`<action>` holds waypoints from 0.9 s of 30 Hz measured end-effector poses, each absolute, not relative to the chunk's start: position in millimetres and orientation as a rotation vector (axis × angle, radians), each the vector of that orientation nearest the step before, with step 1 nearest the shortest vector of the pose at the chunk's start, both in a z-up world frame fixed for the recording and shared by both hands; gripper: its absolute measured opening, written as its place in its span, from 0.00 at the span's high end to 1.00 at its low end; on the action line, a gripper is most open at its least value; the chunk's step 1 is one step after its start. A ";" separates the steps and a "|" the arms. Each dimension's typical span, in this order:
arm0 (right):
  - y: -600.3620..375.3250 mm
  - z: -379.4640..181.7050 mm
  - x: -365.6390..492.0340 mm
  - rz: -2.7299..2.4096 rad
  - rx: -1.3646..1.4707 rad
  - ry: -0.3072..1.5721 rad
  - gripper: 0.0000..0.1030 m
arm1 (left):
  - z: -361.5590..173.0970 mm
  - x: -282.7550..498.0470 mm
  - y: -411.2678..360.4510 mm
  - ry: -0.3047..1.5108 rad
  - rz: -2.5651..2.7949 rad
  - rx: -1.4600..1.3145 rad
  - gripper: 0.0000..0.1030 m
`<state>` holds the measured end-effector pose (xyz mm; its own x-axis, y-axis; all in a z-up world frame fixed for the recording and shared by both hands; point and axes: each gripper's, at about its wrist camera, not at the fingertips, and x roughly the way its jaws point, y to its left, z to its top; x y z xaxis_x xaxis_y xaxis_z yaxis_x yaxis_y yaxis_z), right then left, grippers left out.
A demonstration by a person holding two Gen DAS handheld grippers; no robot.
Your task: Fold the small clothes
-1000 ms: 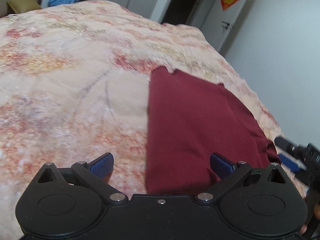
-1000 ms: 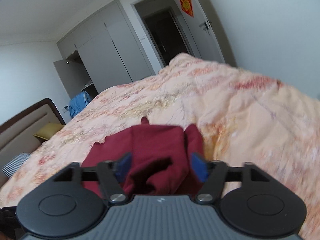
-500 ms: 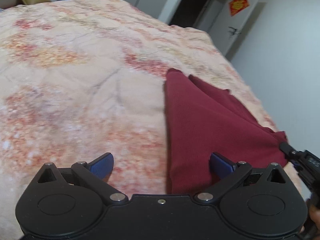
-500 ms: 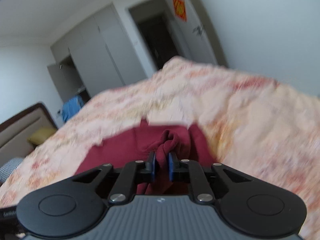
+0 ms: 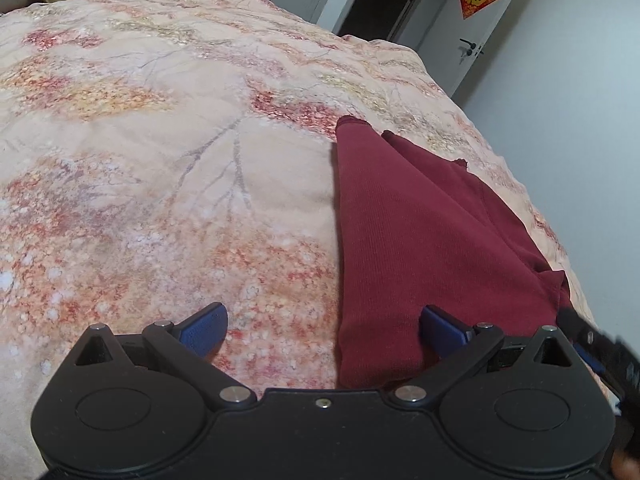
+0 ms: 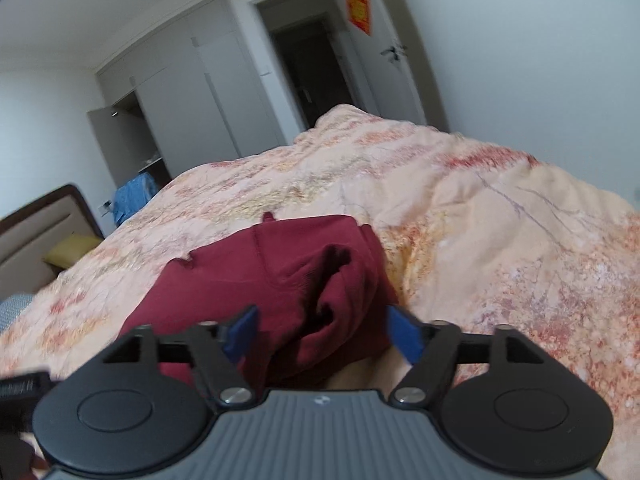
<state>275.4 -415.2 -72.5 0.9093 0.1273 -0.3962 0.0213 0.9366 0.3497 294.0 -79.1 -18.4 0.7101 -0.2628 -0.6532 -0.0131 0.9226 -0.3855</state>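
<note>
Nearest in the left wrist view, the left claw (image 5: 322, 330) hangs over the bed with its jaws wide apart and nothing pressed between them; its left pad sits above bare quilt (image 5: 168, 184), its right pad over the near edge of the garment (image 5: 416, 240). The dark red garment lies flat on the quilt at the right side of the bed, its left edge a straight fold running away to a far corner, with a lower layer showing along its right. In the right wrist view, the right claw (image 6: 322, 334) is released and its jaws are opening, with a bunched, rumpled fold of the garment (image 6: 304, 280) lying between the blue pads, untouched by them. Farther off, a yellow pillow (image 6: 74, 250) rests by the headboard (image 6: 36, 224), and beyond the bed stand wardrobes (image 6: 192, 92) and a dark doorway (image 6: 312, 64).
</note>
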 end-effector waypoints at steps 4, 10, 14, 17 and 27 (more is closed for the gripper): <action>-393.4 -75.8 256.3 0.115 0.216 0.431 0.07 | -19.5 294.6 -79.1 0.777 -0.146 -0.378 0.01; -362.7 -86.9 238.8 0.128 -0.016 0.446 0.03 | -20.6 294.0 -79.6 0.777 -0.144 -0.378 0.01; -356.6 -88.0 250.1 -0.021 -0.105 0.428 0.03 | -20.6 293.3 -78.6 0.779 -0.151 -0.382 0.01; -366.9 -86.8 252.9 -0.083 -0.062 0.413 0.01 | -21.9 293.1 -79.0 0.779 -0.152 -0.377 0.01; -379.3 -113.3 240.1 -0.079 -0.026 0.488 0.00 | -22.7 291.2 -79.8 0.777 -0.149 -0.372 0.01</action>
<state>240.1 -379.3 -113.3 0.8801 -0.0817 -0.4676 0.0692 0.9966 -0.0438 291.2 -79.8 -22.7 0.7067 -0.2666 -0.6553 -0.0044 0.9246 -0.3808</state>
